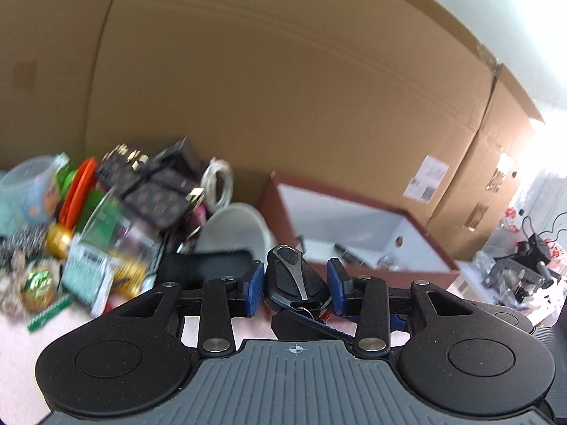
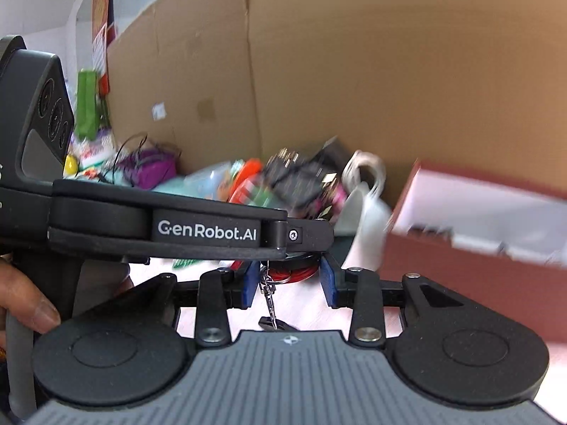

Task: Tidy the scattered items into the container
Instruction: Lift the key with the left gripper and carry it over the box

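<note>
My left gripper (image 1: 296, 283) is shut on a black car key fob (image 1: 296, 278) with a silver stripe, held above the pale table. The red-brown box (image 1: 358, 233) with a white inside stands just beyond it to the right. In the right wrist view my right gripper (image 2: 288, 283) has its blue pads apart; the left gripper's body (image 2: 170, 226) crosses just in front of it. The fob's metal chain (image 2: 269, 297) and a red ring (image 2: 297, 272) hang between the right pads. The box (image 2: 478, 248) shows at the right, blurred.
A heap of scattered items (image 1: 106, 219) lies at the left: patterned wallets, a white cable (image 1: 218, 184), a white cup (image 1: 237, 230), packets, a plastic tub. Large cardboard boxes (image 1: 283, 88) wall off the back. More clutter (image 1: 521, 269) sits at far right.
</note>
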Available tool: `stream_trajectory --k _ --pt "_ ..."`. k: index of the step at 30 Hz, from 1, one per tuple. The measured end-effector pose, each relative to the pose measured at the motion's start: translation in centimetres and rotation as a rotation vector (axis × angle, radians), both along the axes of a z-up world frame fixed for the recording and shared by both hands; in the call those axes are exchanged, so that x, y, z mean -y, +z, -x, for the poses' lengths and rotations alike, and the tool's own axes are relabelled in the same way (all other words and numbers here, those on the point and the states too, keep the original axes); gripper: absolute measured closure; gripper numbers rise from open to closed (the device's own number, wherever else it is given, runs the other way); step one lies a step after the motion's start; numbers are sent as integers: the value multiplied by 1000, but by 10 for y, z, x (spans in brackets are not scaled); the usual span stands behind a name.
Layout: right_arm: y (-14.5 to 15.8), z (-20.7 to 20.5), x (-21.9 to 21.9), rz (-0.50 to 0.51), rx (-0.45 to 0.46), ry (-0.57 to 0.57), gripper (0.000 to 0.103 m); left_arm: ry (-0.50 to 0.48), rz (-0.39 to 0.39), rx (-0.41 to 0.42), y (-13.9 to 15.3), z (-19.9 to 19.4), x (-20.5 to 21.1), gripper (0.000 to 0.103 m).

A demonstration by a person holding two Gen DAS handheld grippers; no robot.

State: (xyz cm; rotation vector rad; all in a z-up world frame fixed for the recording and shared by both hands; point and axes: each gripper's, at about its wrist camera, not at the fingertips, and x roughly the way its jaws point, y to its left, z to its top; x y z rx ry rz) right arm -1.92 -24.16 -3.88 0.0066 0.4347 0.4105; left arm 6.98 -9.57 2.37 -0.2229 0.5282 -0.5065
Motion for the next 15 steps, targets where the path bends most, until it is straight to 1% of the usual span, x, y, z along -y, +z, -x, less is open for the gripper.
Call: stream_trajectory --k 7,15 --pt "44 -17 36 -29 58 -43 62 -39 37 25 44 -24 38 65" --pt "77 -42 71 4 105 -114 62 -81 57 64 72 -58 89 65"
